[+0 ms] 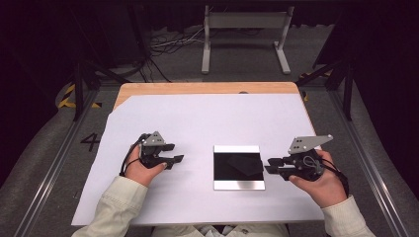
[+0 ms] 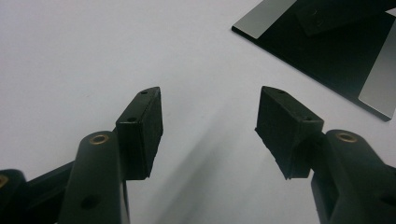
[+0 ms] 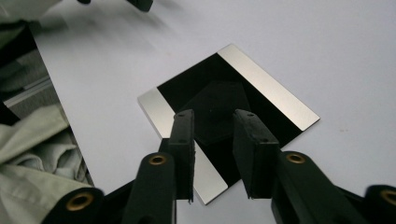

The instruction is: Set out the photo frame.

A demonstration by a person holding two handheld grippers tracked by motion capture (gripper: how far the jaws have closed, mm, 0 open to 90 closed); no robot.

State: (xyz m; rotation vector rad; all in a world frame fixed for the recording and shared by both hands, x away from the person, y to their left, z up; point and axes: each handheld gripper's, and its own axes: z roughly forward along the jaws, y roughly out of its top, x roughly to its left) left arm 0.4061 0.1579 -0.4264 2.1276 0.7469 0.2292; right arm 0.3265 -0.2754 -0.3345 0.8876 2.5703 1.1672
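Flat square black plate with silver edge strips (image 1: 238,167) on white table sheet (image 1: 197,118). Left gripper (image 1: 170,153) released, wide; right gripper (image 1: 269,166) part-open, empty, beside plate.

The square plate (image 1: 239,167) looks like smooth metal, shiny black in the middle with silver strips at two edges. It lies on matt white paper (image 1: 197,123) over a wooden tabletop (image 1: 197,88). The sleeve (image 1: 116,210) is soft cloth.

I counted one black plate (image 1: 237,167) with two silver strips along its edges, lying on one white sheet (image 1: 197,123), and two grippers, left (image 1: 173,153) and right (image 1: 271,166), one in each hand.
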